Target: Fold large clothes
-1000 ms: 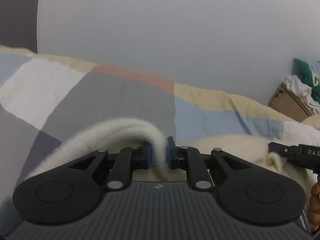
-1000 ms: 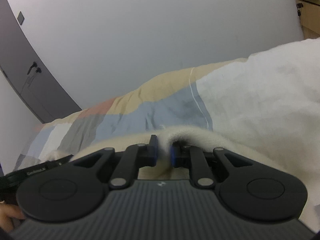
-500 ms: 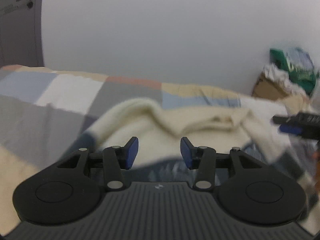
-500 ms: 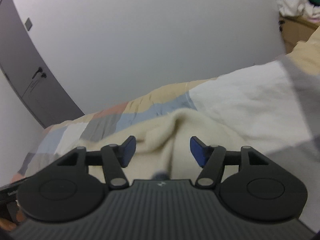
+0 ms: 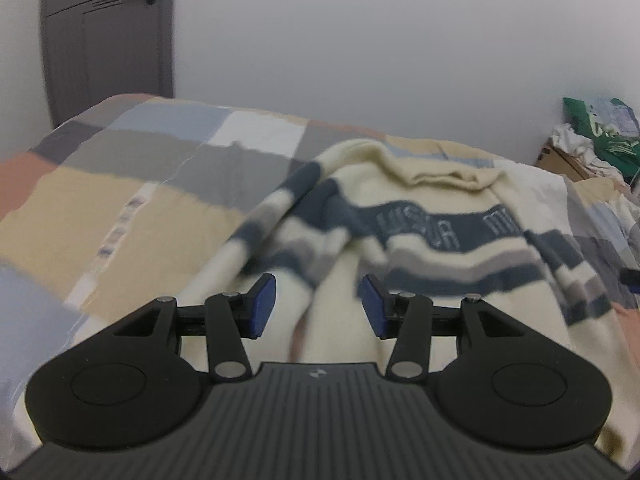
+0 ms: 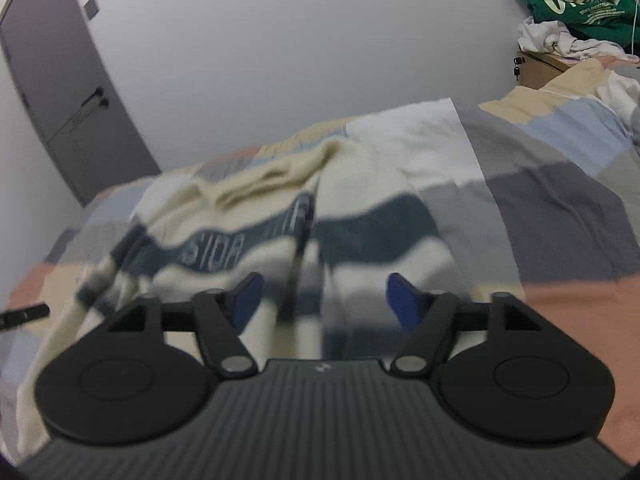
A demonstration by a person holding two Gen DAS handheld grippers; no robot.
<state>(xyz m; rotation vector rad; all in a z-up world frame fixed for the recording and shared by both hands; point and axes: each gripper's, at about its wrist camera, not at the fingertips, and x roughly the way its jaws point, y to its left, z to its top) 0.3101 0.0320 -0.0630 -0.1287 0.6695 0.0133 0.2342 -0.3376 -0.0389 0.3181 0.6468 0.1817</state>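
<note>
A large cream knitted sweater with navy and grey stripes and a lettered navy chest band [image 5: 420, 236] lies spread front-up on a bed covered by a patchwork quilt of grey, tan, blue, white and salmon blocks [image 5: 120, 200]. Its collar lies toward the far side, near the white wall, and its hem toward the near edge, an orientation that presents both sleeves and both side seams for folding. The left sleeve runs diagonally toward the near left; the right side lies rumpled over the body.

The left gripper [image 5: 316, 306] hovers above the lower part of the sweater with its blue pads apart at a moderate gap and nothing between them. In the right wrist view the right gripper [image 6: 322, 300] hangs over the striped lower front; its jaws are opening, already wide, with cloth visible beyond but none pinched. Both tools point obliquely downward at the garment, which suggests a released, laid-out stage with the first fold not yet made.

A grey door [image 5: 108, 40] stands at far left. A cardboard box heaped with green and white clothing [image 6: 560, 28] sits at far right, beyond the bed.
</note>
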